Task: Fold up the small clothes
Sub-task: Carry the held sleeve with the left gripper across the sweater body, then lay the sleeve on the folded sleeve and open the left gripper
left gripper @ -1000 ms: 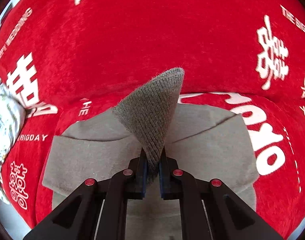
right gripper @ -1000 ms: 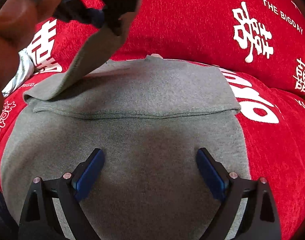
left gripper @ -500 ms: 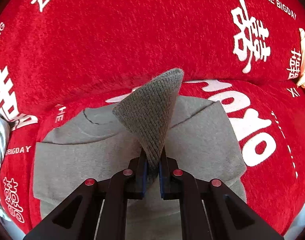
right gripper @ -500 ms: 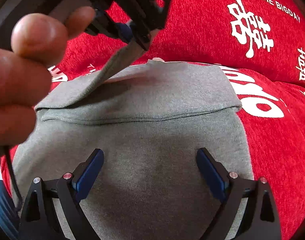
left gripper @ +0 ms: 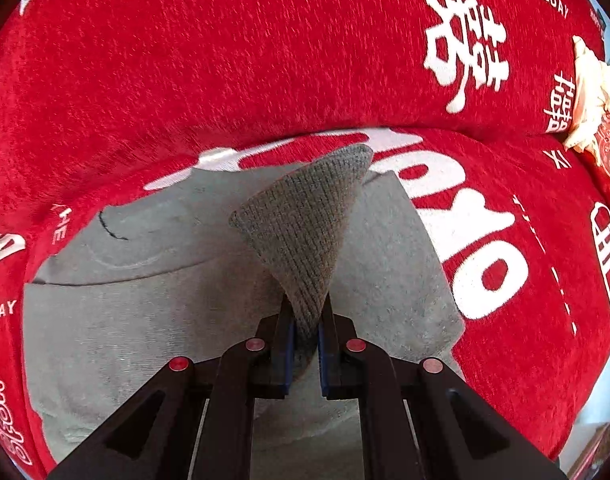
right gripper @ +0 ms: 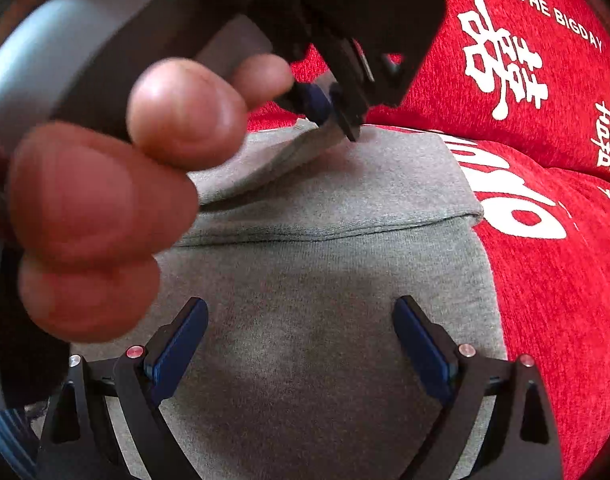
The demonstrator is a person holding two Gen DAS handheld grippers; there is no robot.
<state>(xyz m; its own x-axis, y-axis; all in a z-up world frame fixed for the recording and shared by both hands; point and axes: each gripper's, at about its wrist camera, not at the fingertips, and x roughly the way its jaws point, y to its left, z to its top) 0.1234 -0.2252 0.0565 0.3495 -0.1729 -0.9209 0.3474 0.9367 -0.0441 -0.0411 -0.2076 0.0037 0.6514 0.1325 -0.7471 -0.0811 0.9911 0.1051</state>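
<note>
- On the red blanket [left gripper: 233, 80] with white lettering, a small grey garment [right gripper: 325, 320] lies spread flat; looks like a knit top, though I can't tell the exact kind.
- Far left in the right wrist view: the person's hand [right gripper: 105, 208] fills the frame, blurred, wrapped round the left gripper's handle.
- Left gripper [left gripper: 305, 344]: jaws narrow, clamped on a ribbed cuff [left gripper: 305, 232] of the garment. The cuff stands up as a cone between the pads and hides part of the body behind it.
- From the right wrist view that gripper [right gripper: 337, 116] sits over the upper middle of the garment, a strip of grey cloth trailing from it down to the left edge. Reads as a sleeve being brought across the body.
- Middle: a fold edge runs straight across the garment, a doubled layer above it, so one fold looks already made.
- Right gripper [right gripper: 301, 340]: jaws wide, nothing between them, poised over the lower part of the garment. Can't tell if the tips touch the cloth.
- Right: garment edge tidy against the blanket; a cream cloth [left gripper: 593, 92] lies well apart at the far right, untouched.
- Progress, my read: about midway. Left to do: lay the cuff down, let go, then fold the body smaller. Whether the other sleeve is in, I can't tell.
</note>
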